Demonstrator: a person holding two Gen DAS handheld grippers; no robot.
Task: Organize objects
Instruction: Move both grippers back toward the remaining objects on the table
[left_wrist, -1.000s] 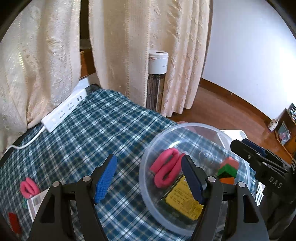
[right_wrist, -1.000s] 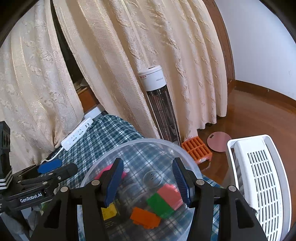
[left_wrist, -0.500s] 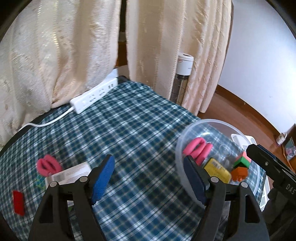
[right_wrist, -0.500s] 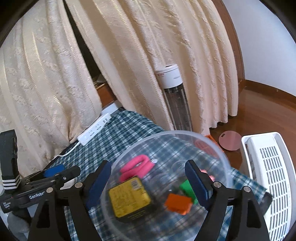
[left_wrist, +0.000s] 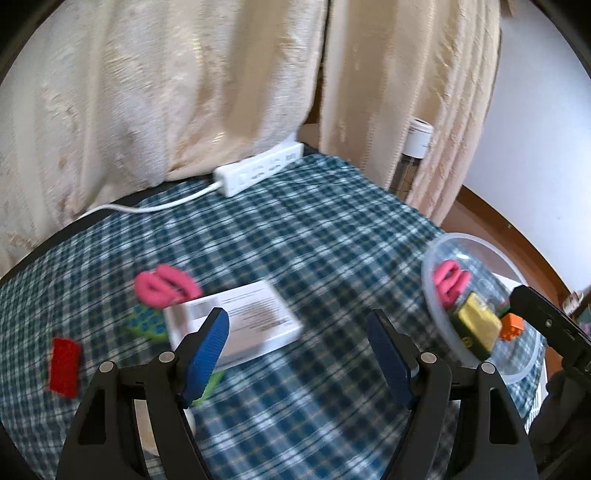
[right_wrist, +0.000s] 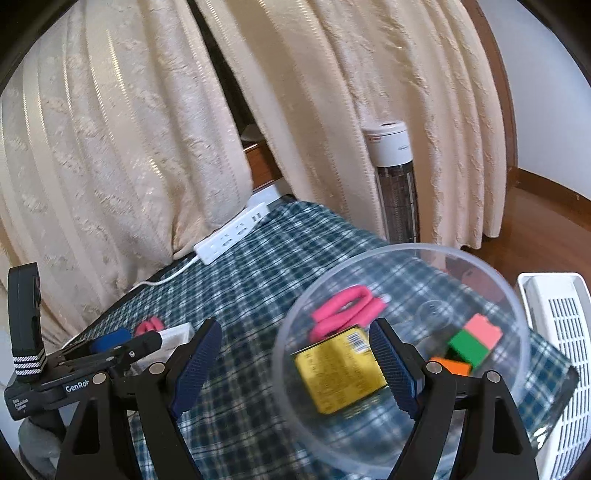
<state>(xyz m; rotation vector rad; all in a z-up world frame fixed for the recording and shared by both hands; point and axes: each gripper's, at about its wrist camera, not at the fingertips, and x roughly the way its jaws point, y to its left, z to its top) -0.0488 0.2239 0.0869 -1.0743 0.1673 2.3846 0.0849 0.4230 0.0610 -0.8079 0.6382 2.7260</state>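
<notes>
Clear bowl (right_wrist: 513, 295) part-filled, more items loose on the checked worktop (left_wrist: 295, 229).
Bowl holds pink loop (right_wrist: 343, 308), yellow box (right_wrist: 340, 373), coloured blocks (right_wrist: 474, 339); both grippers' fingers (left_wrist: 207, 350) (right_wrist: 195, 363) wide, empty.

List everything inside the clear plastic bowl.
The clear bowl holds a pink looped band, a yellow packet, a pink-and-green block and an orange block. The packet and a gripper finger partly cover what lies beneath them.
</notes>
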